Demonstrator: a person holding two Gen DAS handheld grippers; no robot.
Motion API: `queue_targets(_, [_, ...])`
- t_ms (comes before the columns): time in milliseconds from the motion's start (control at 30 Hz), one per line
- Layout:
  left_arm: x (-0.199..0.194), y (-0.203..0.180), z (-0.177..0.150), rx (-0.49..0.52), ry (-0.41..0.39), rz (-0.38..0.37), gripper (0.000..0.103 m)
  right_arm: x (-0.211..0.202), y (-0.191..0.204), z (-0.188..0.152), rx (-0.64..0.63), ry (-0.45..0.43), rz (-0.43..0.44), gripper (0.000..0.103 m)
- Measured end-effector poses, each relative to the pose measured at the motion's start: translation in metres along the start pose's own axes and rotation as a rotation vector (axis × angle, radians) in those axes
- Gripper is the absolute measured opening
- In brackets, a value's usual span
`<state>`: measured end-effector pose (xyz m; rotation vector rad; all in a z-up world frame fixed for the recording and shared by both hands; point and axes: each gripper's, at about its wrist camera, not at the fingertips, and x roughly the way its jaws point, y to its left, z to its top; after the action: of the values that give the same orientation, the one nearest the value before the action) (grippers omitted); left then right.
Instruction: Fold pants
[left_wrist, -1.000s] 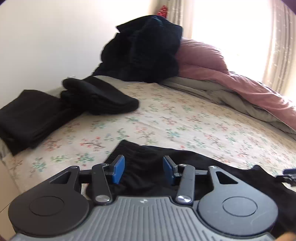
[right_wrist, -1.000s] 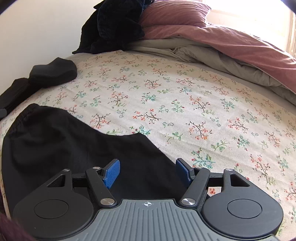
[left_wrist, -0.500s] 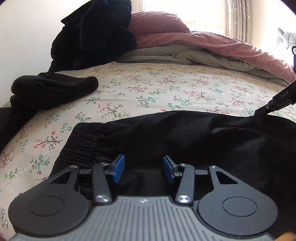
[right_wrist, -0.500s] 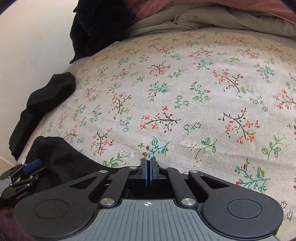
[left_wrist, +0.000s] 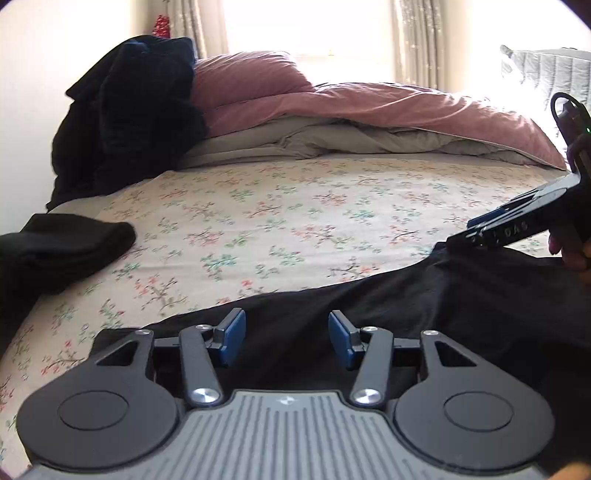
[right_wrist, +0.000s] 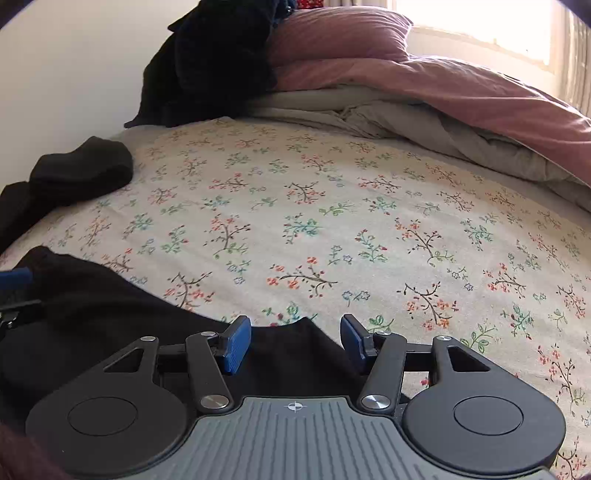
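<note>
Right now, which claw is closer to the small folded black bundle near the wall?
Left. The left claw hovers open over the black pants, nearer the folded black bundle. The right claw sits open farther along the pants.

Spread-fingered right hand-held gripper (right_wrist: 294, 342) over black pants (right_wrist: 110, 317)

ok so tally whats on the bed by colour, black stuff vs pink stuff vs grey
black: 3 - pants, folded garment, clothes heap
pink: 2 - pillow, duvet
grey: 1 - blanket
total: 6, all on the floral sheet
</note>
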<state>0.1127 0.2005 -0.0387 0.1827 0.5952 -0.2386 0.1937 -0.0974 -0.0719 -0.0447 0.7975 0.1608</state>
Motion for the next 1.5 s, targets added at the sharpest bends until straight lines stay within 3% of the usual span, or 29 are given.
queue_targets(133, [0.027, -0.031, 0.000, 0.072, 0.033, -0.091, 0.072, -0.020, 0.010, -0.036, -0.073, 0.016, 0.000, 0.057])
queue_targets(233, [0.044, -0.034, -0.018, 0.093, 0.102, -0.085, 0.073, -0.035, -0.003, -0.074, -0.078, 0.055, -0.033, 0.060])
queue_targets(333, [0.037, -0.013, -0.032, 0.047, 0.091, -0.085, 0.083, -0.068, -0.030, -0.110, -0.036, 0.034, -0.060, 0.071])
queue_targets(500, [0.021, 0.032, -0.040, -0.075, 0.139, -0.031, 0.087, -0.128, -0.084, -0.160, 0.066, 0.051, -0.210, 0.072])
queue_targets(633, [0.002, 0.011, -0.024, -0.106, 0.103, -0.094, 0.084, -0.159, -0.092, -0.163, 0.172, 0.016, -0.218, 0.072])
queue_targets(800, [0.000, -0.078, 0.000, -0.006, 0.082, -0.216, 0.084, -0.148, -0.041, -0.135, 0.107, -0.043, -0.140, 0.072])
queue_targets(933, [0.019, -0.142, -0.004, 0.088, 0.146, -0.288, 0.084, -0.126, -0.009, -0.127, 0.077, -0.030, -0.068, 0.072])
queue_targets(1000, [0.029, -0.157, -0.018, 0.134, 0.206, -0.285, 0.083, -0.121, -0.001, -0.137, 0.044, 0.008, -0.064, 0.072])
queue_targets(1067, [0.021, -0.155, -0.031, 0.155, 0.187, -0.285, 0.083, -0.124, -0.001, -0.156, 0.021, 0.052, -0.066, 0.072])
queue_targets(1233, [-0.012, -0.127, -0.053, 0.144, 0.226, -0.327, 0.083, -0.166, -0.020, -0.199, 0.026, 0.051, -0.057, 0.073])
queue_targets(1500, [-0.046, -0.108, -0.072, 0.150, 0.340, -0.356, 0.084, -0.223, -0.050, -0.237, 0.080, 0.147, -0.165, 0.073])
